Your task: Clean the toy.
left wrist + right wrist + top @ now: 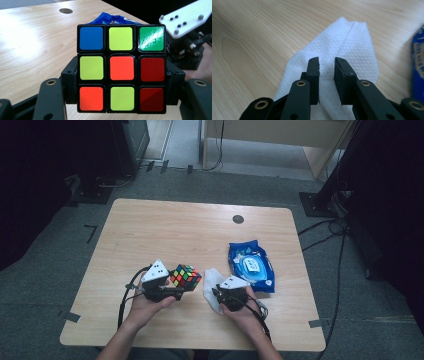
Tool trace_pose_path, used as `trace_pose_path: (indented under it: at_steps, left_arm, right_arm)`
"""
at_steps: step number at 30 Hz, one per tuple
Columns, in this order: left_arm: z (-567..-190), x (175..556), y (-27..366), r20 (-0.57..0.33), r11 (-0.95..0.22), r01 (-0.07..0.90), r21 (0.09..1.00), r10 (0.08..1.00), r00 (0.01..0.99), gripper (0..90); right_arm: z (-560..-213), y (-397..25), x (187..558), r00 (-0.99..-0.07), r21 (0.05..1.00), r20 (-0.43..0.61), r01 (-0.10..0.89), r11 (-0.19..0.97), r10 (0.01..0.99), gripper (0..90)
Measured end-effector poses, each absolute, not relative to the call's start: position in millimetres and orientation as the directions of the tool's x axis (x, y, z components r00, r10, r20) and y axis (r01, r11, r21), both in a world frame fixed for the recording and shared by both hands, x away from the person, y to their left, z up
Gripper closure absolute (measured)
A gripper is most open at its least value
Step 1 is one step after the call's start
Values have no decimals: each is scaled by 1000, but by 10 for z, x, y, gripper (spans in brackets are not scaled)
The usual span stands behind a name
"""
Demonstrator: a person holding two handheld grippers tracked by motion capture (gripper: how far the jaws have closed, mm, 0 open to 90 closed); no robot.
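My left gripper [181,287] is shut on a scrambled Rubik's cube [185,276], its black jaws pressing the cube's two sides. In the left gripper view the cube [121,68] faces the camera, showing blue, yellow, green, orange and red stickers, held just above the table by the left gripper [121,86]. A white wipe [212,281] lies flat on the wood to the right of the cube. My right gripper [218,293] hovers over the wipe [352,42]. Its jaws [327,63] are a narrow gap apart, with nothing between them.
A blue pack of wet wipes [251,265] lies right of the white wipe, close to my right hand. The wooden table [175,230] has a round grommet [238,219] near its far edge. Cables and dark stands are on the floor around the table.
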State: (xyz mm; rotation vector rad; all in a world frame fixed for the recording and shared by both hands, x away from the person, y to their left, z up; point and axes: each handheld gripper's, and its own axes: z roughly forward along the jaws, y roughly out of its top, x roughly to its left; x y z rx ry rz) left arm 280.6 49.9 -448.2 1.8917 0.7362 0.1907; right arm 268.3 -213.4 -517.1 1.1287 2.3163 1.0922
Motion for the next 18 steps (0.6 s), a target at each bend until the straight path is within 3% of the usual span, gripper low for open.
trace_pose_path:
  at_steps: [5, 6, 7, 8, 11, 18]
  left_arm:
    - [-4488, 2805, 490, -192, -269, 402, 875, 569, 799, 339]
    - [-4488, 2804, 489, -192, -268, 401, 876, 569, 800, 340]
    - [-4485, 2800, 489, -193, -266, 402, 876, 569, 799, 339]
    - [-4482, 2799, 492, -191, -266, 399, 877, 569, 800, 339]
    - [-4477, 2806, 511, -193, -264, 400, 878, 570, 799, 340]
    - [-4502, 2809, 486, -191, -276, 403, 873, 566, 802, 340]
  right_arm:
    - [-5216, -1972, 2652, -584, 776, 110, 556, 297, 805, 670]
    - [-5214, -1940, 2647, -585, 778, 124, 559, 288, 801, 622]
    - [-5200, -1931, 2651, -612, 800, 161, 541, 261, 774, 519]
    - [-5200, -1931, 2651, -612, 800, 161, 541, 261, 774, 519]
    - [-5149, -2004, 2682, -603, 843, 91, 470, 261, 793, 342]
    - [-5197, -1955, 2756, -648, 811, 76, 482, 331, 758, 282]
